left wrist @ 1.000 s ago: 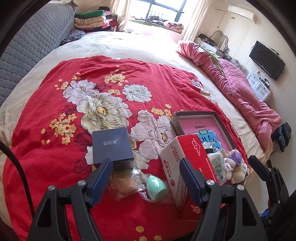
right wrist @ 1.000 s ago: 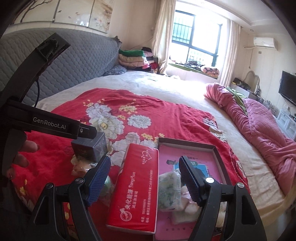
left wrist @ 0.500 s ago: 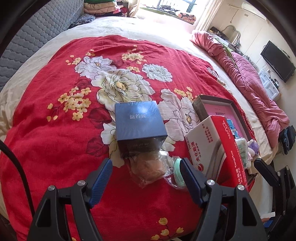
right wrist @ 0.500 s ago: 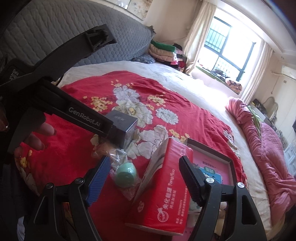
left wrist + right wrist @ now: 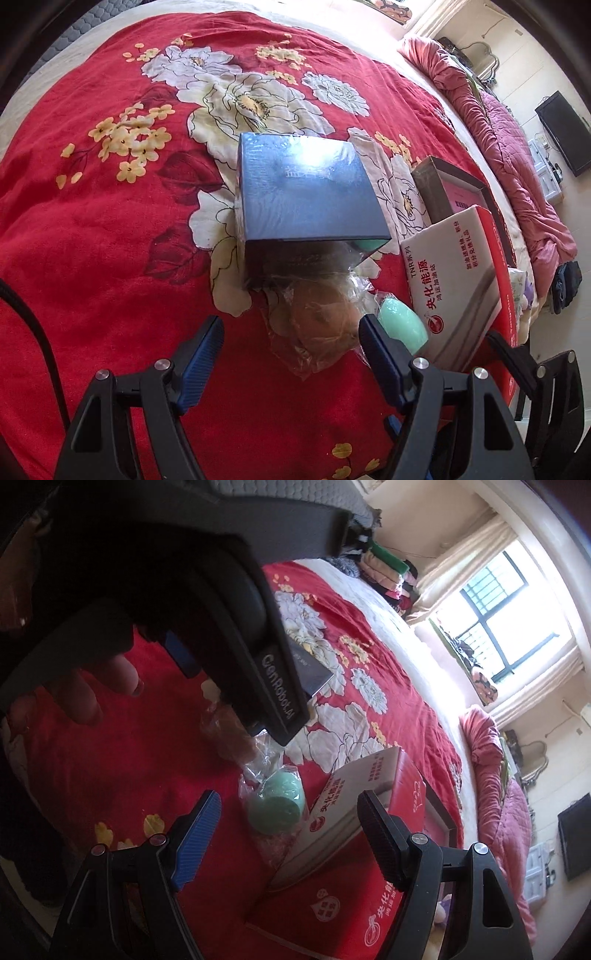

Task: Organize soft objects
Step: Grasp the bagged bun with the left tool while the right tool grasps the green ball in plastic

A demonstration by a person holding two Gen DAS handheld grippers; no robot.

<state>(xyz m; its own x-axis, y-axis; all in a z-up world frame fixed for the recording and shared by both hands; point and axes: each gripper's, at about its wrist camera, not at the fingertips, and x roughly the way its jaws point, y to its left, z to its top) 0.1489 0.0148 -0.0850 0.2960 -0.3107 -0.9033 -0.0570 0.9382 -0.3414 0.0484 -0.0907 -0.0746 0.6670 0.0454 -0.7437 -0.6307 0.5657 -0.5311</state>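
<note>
Both of my grippers have dropped lower and closer to the red floral bedspread (image 5: 110, 229) since a second ago, and the dark blue box (image 5: 306, 192) now fills the middle of the left wrist view. Two soft sponges lie in crinkled clear wrap: one tan sponge (image 5: 321, 317) and one mint-green sponge (image 5: 402, 321). Around them I count one blue box, one red-and-white tissue pack (image 5: 454, 291) and one open tray (image 5: 458, 192) with a pink lining.

My left gripper (image 5: 291, 339) hangs with its fingers spread wide and holding nothing, the tan sponge lying between the tips at 12 o'clock, touching the box's near edge. The green sponge sits at its 2 o'clock, just beside the right finger and against the tissue pack.

My right gripper (image 5: 288, 816) is likewise spread and empty, the green sponge (image 5: 277, 805) between its tips at 12 o'clock, with the tan sponge (image 5: 231, 734) at 11 o'clock beyond it.

Only the right wrist view shows the left gripper's black body (image 5: 229, 635) and my hand (image 5: 92, 686) on it, covering most of the blue box (image 5: 310, 668), plus the window (image 5: 506, 627) and folded clothes (image 5: 388, 572). Only the left wrist view shows the box top whole and a glimpse of pale soft items (image 5: 524, 291) past the tissue pack at 3 o'clock.
</note>
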